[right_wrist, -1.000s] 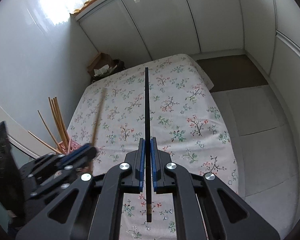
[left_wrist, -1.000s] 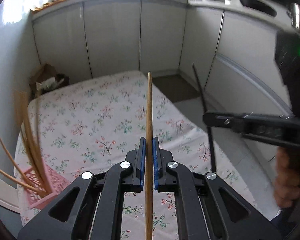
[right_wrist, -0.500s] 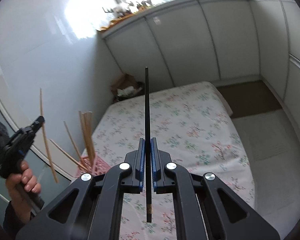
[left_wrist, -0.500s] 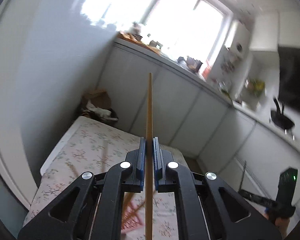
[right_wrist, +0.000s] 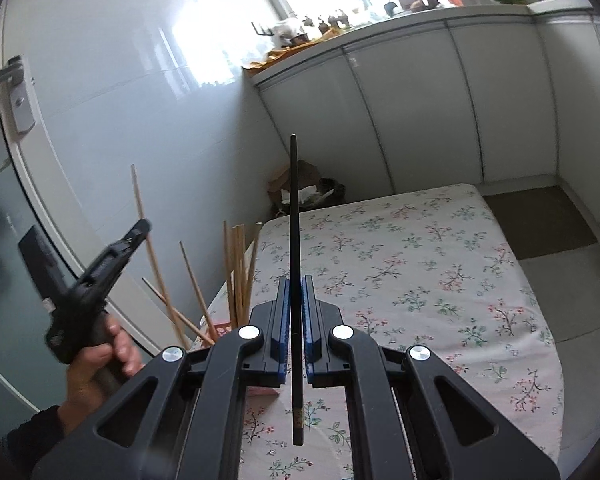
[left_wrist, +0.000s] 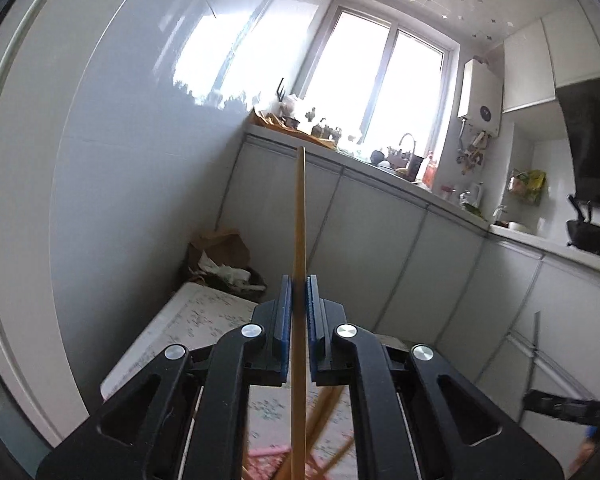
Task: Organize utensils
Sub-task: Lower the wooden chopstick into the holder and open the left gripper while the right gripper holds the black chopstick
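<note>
My left gripper (left_wrist: 297,296) is shut on a wooden chopstick (left_wrist: 300,216) that stands nearly upright, its lower end over the pink holder (left_wrist: 268,458). In the right wrist view that gripper (right_wrist: 140,228) is at the left, tilted up, with the wooden chopstick (right_wrist: 138,192) through it. My right gripper (right_wrist: 296,296) is shut on a black chopstick (right_wrist: 294,208) held above the floral table (right_wrist: 420,264). Several wooden chopsticks (right_wrist: 236,264) stand in the pink holder (right_wrist: 220,326) at the table's left edge.
A white wall and a glass door with a handle (right_wrist: 16,96) lie to the left. White cabinets (right_wrist: 440,112) run behind the table. A box of rubbish (right_wrist: 300,188) sits in the far corner. A brown mat (right_wrist: 536,220) lies on the floor at right.
My left gripper has tilted upward and moved left over the pink holder, so the wooden chopstick stands upright. My right gripper has tipped up a little with the black chopstick.
</note>
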`<action>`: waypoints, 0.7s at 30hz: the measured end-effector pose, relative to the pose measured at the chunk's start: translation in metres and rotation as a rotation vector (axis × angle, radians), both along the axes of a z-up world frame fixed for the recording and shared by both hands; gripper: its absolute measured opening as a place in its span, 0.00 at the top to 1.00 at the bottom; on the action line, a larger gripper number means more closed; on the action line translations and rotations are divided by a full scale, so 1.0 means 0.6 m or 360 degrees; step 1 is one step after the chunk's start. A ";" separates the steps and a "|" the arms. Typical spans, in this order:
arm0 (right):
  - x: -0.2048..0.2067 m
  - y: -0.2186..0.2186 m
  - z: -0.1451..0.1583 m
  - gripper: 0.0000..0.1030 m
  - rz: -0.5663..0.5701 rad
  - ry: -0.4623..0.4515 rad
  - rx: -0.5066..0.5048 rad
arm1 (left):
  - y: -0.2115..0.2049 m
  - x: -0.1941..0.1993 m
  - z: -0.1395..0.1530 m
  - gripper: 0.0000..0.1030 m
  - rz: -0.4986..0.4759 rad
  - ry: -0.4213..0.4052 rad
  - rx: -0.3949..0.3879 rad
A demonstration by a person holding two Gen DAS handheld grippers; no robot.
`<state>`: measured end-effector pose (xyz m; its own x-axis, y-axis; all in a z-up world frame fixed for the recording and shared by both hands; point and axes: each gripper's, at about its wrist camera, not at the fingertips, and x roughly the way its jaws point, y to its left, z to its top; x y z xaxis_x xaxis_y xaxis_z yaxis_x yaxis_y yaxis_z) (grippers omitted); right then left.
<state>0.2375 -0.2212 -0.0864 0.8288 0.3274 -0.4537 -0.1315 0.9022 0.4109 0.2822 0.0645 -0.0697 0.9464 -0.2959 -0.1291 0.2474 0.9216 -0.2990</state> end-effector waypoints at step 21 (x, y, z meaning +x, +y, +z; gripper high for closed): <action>0.002 0.005 -0.010 0.94 0.0024 -0.0004 0.0024 | -0.047 0.001 -0.073 0.94 0.0031 -0.0059 0.0330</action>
<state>0.2389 -0.2182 -0.0921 0.8250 0.3465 -0.4465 -0.1460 0.8939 0.4239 0.2826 0.0365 -0.1132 0.9570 -0.2481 -0.1502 0.2361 0.9672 -0.0934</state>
